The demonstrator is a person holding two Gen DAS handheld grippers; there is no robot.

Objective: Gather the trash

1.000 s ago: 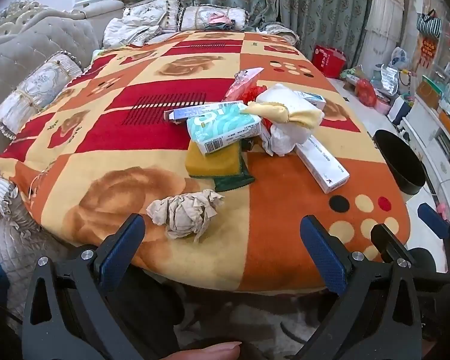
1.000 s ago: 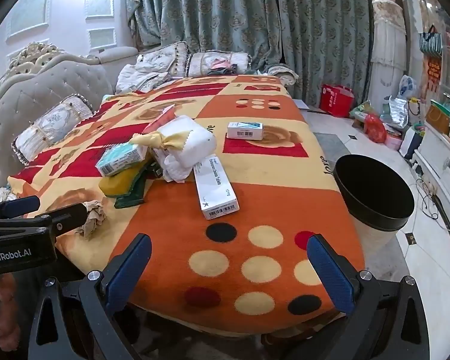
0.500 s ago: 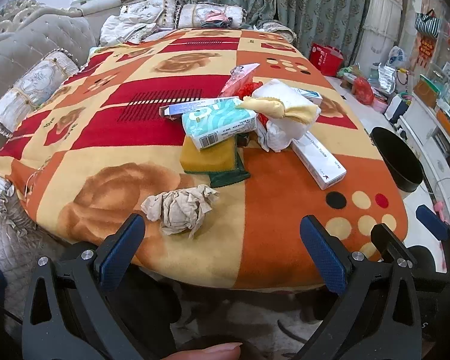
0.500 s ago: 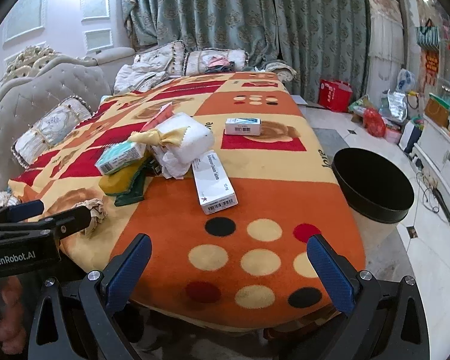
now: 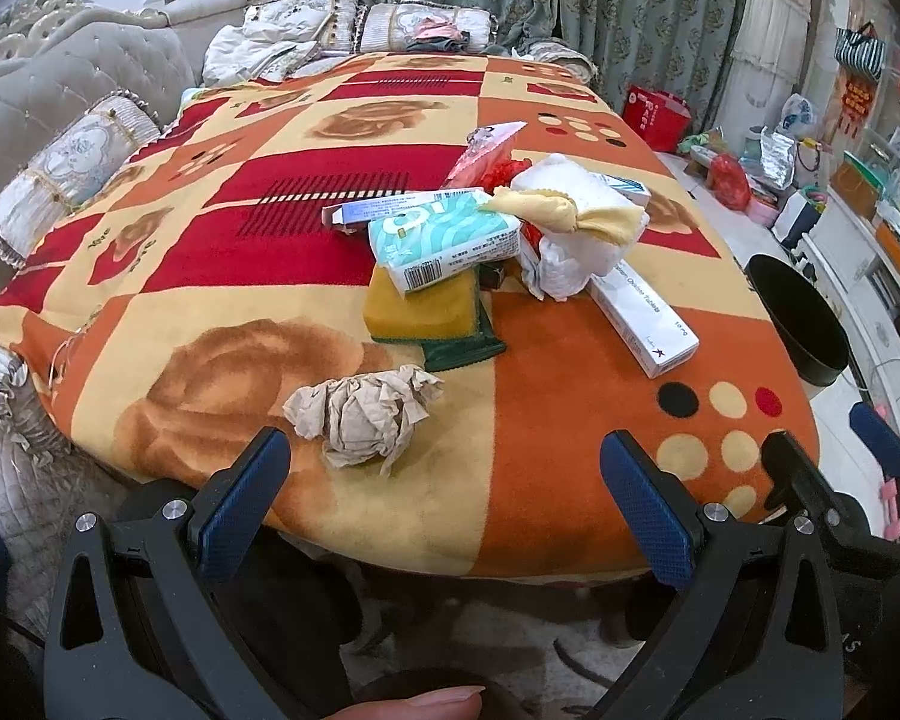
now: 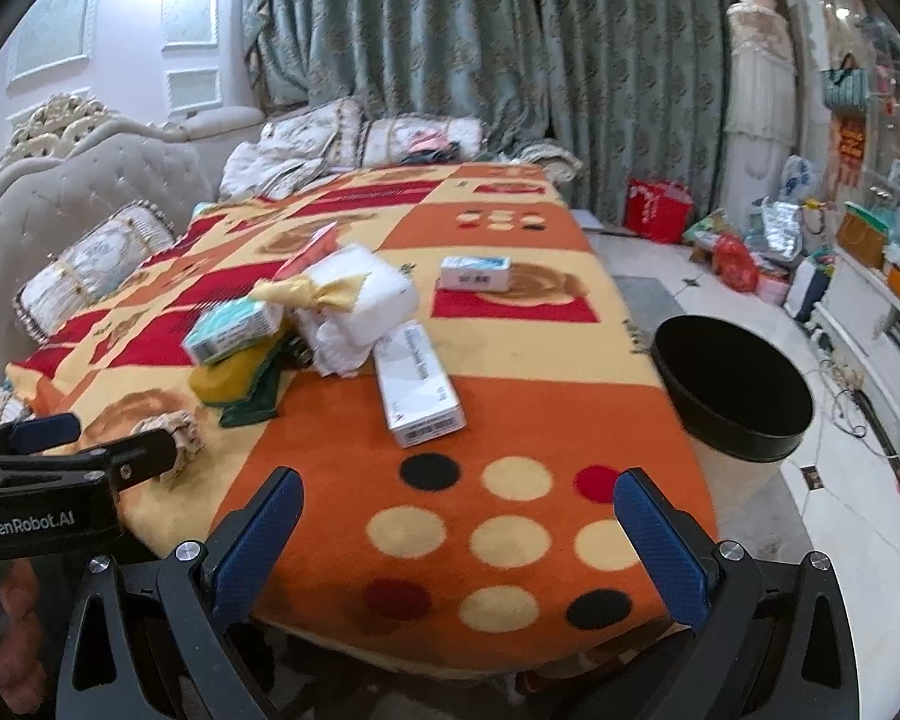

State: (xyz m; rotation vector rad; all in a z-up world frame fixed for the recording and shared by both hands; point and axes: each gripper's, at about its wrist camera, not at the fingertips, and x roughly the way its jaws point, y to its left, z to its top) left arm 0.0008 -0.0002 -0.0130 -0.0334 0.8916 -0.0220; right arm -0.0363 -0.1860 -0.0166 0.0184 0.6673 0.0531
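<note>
Bare tablecloth (image 6: 528,420) before the right tool (image 6: 459,546), heaped clutter (image 6: 330,312) left, bin (image 6: 732,396) beside the table edge.

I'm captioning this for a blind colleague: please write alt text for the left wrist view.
The open left gripper hovers at the edge of a blanket-covered table, just short of a crumpled paper ball. Behind lie a sponge, tissue pack and white box.
</note>
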